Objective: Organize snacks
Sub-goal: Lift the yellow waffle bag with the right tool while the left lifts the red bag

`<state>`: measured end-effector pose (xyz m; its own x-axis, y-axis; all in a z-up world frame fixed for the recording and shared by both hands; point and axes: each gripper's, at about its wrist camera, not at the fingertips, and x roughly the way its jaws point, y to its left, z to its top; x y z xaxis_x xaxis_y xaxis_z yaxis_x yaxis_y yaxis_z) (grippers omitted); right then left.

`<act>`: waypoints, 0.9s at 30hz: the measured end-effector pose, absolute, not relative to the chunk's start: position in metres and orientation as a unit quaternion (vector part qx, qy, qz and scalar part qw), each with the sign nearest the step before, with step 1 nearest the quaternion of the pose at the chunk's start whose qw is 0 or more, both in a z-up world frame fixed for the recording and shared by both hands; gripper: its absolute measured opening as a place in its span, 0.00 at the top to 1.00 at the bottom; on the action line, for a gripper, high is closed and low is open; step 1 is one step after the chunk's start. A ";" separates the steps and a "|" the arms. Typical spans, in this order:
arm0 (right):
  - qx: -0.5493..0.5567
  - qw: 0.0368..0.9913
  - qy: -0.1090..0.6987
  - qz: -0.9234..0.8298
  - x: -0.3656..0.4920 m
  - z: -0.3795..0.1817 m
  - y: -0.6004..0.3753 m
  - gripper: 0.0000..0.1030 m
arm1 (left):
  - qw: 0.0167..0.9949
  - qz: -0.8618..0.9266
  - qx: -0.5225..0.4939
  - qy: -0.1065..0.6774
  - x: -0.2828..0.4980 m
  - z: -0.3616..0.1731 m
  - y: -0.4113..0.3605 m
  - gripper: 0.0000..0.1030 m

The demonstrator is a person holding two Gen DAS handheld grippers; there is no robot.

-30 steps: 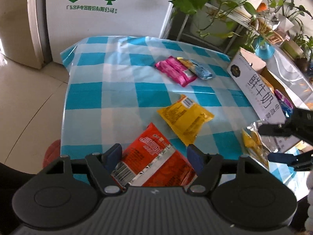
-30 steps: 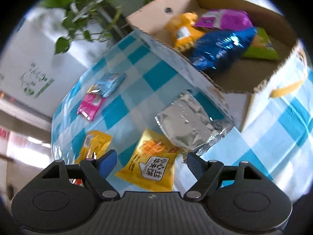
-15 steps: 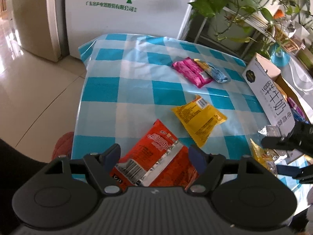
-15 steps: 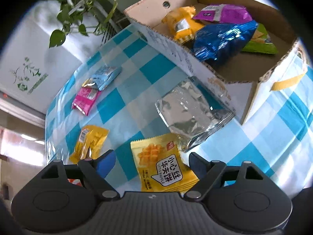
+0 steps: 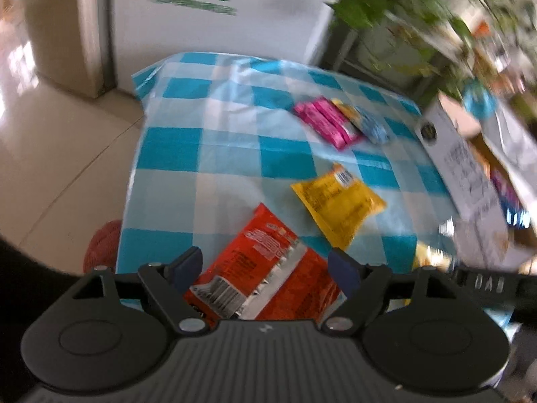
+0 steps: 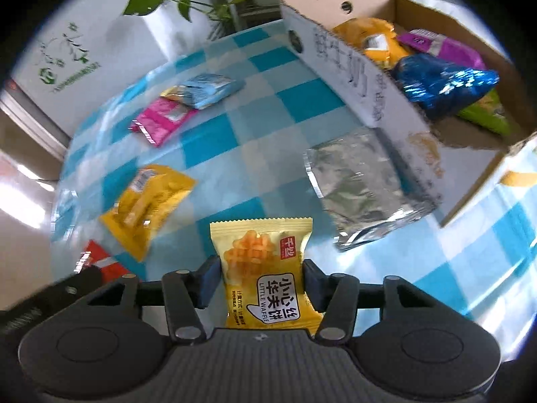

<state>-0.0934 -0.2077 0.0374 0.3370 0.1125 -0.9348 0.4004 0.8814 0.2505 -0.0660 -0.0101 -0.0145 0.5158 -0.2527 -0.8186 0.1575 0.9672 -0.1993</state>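
My right gripper [image 6: 260, 283] has its fingers against both sides of a yellow waffle packet [image 6: 265, 268] on the blue checked tablecloth [image 6: 231, 134]. A silver packet [image 6: 362, 198] lies against the cardboard box [image 6: 355, 77], which holds orange, purple, blue and green packets. My left gripper [image 5: 265, 267] is open above a red packet [image 5: 261, 268]. A yellow packet [image 5: 339, 205], a pink packet [image 5: 325, 122] and a light blue packet [image 5: 372, 124] lie farther off.
The table's left edge [image 5: 134, 174] drops to a tiled floor. A white cabinet [image 5: 214, 27] and potted plants [image 5: 436, 10] stand behind the table. A red object [image 5: 102, 248] sits on the floor by the table.
My right gripper has moved over the waffle packet and closed its fingers onto its sides. My left gripper has drawn back a little above the red packet.
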 end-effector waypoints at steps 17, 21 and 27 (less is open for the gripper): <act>0.202 0.796 0.566 -0.078 -0.092 0.036 -0.205 0.43 | 0.851 -0.250 0.192 0.421 -0.089 -0.022 -0.043 0.13; 0.204 0.798 0.561 -0.076 -0.094 0.036 -0.206 0.43 | 0.851 -0.246 0.204 0.417 -0.087 -0.030 -0.042 0.06; 0.197 0.803 0.557 -0.073 -0.097 0.036 -0.205 0.43 | 0.850 -0.251 0.144 0.440 -0.081 -0.033 -0.036 0.08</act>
<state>-0.0972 -0.2052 0.0365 0.3680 0.1023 -0.9242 0.3377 0.9113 0.2354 -0.0808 -0.0360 -0.0333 0.4861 -0.3003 -0.8207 0.5541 0.8321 0.0237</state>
